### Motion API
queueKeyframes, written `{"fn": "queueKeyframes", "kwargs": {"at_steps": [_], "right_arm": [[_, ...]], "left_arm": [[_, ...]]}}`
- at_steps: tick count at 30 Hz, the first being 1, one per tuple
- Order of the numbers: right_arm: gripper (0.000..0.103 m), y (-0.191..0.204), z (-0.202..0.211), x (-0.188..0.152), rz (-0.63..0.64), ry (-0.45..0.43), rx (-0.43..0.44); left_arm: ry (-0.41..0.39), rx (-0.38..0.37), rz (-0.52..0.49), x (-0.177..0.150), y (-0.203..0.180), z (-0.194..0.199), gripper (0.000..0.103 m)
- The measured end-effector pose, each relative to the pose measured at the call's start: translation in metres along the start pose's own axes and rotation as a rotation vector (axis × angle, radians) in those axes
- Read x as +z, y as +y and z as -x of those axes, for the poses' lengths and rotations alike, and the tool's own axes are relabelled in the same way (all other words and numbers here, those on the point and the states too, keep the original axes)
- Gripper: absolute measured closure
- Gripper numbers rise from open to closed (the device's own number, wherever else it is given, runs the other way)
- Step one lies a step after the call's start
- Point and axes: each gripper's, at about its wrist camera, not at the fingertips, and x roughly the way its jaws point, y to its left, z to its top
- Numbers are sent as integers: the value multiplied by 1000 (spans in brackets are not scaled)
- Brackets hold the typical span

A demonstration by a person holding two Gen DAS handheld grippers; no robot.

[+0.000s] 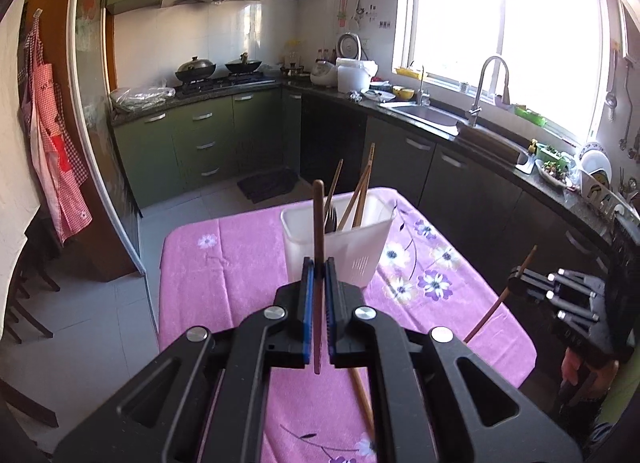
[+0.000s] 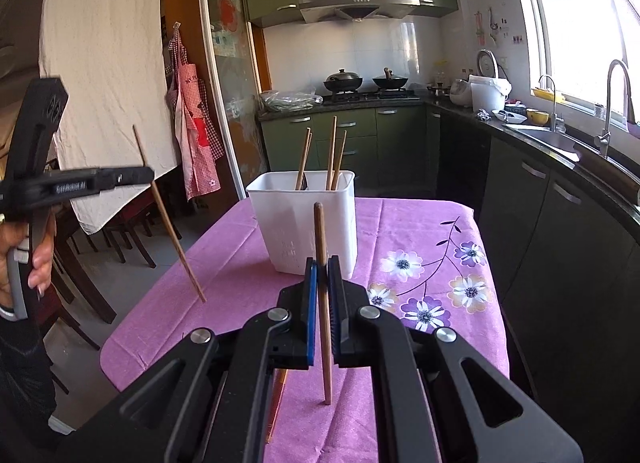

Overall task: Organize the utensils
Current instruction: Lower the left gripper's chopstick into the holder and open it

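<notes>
Left wrist view: the left gripper (image 1: 319,269) has its jaws closed on a brown chopstick (image 1: 318,223), which stands nearly upright between the blue pads and sticks out above and below them. Straight ahead of the jaws sits a white utensil holder (image 1: 352,247) on the pink flowered cloth (image 1: 224,263) covering the desk, with several chopsticks (image 1: 362,195) and a fork leaning inside it. Below the jaws, another chopstick (image 1: 362,395) lies on the cloth. To the right of the jaws, the right gripper (image 1: 516,275) clamps its own chopstick (image 1: 502,299) (tilted, lower tip toward the cloth). In the right wrist view that stick stands upright between closed jaws, the holder just beyond.
</notes>
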Motion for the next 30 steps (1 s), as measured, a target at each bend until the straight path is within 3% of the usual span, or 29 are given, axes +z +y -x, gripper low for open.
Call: {"fn": "queueKeyframes", "kwargs": {"at_steps": [5, 8, 14, 20, 30], "right_arm": [[97, -3, 2, -1, -9, -3, 2], [97, -4, 4, -2, -13, -5, 5], [97, -5, 6, -3, -15, -4, 6], [97, -6, 10, -5, -27, -5, -1], [97, -7, 6, 1, -39, 1, 3]], "left_arm": [[-109, -22, -30, 58, -7, 10, 98], [-158, 13, -53, 84, -14, 6, 98], [-181, 65, -75, 111, -23, -31, 98], [-134, 96, -56, 110, -18, -81, 98], [17, 63, -22, 61, -2, -126, 95]]}}
